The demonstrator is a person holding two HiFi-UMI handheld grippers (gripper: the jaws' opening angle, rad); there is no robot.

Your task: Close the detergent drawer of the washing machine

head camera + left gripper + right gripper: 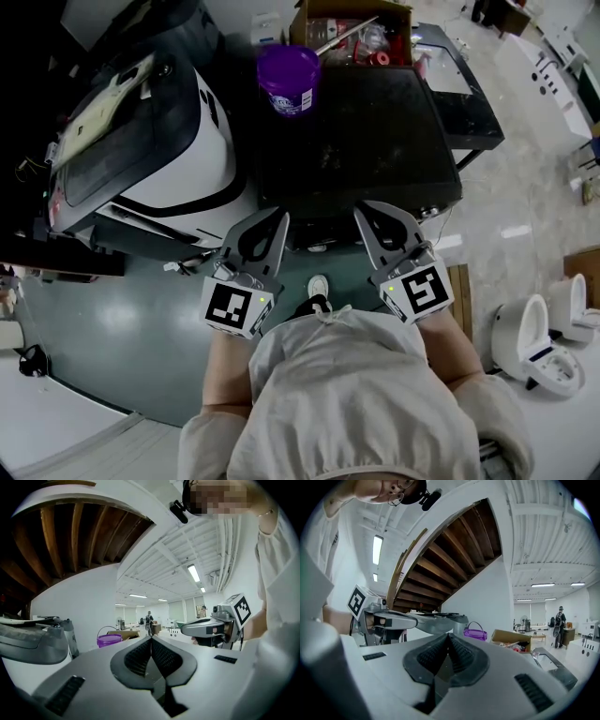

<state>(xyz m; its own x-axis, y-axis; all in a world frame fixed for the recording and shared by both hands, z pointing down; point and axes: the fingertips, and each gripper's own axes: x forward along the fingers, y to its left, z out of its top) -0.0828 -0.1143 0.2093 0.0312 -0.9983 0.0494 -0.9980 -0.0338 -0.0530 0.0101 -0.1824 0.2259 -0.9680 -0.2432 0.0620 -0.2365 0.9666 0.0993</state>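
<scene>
The washing machine [347, 131] stands straight ahead with a dark flat top; its front face lies below the top's near edge and I cannot make out the detergent drawer. My left gripper [269, 221] and right gripper [375, 208] are held side by side close to my body, above the machine's near edge and touching nothing. In the left gripper view the left gripper [151, 638] has its ribbed pads pressed together with nothing between them. The right gripper [448, 634] looks the same in its own view. Both point out over the machine into the room.
A purple bucket [289, 80] sits on the machine's far left corner, with an open cardboard box [352, 28] of clutter behind it. A white and black appliance [141, 141] with a glass lid stands at the left. White toilet-like fixtures [539, 337] sit on the floor at right.
</scene>
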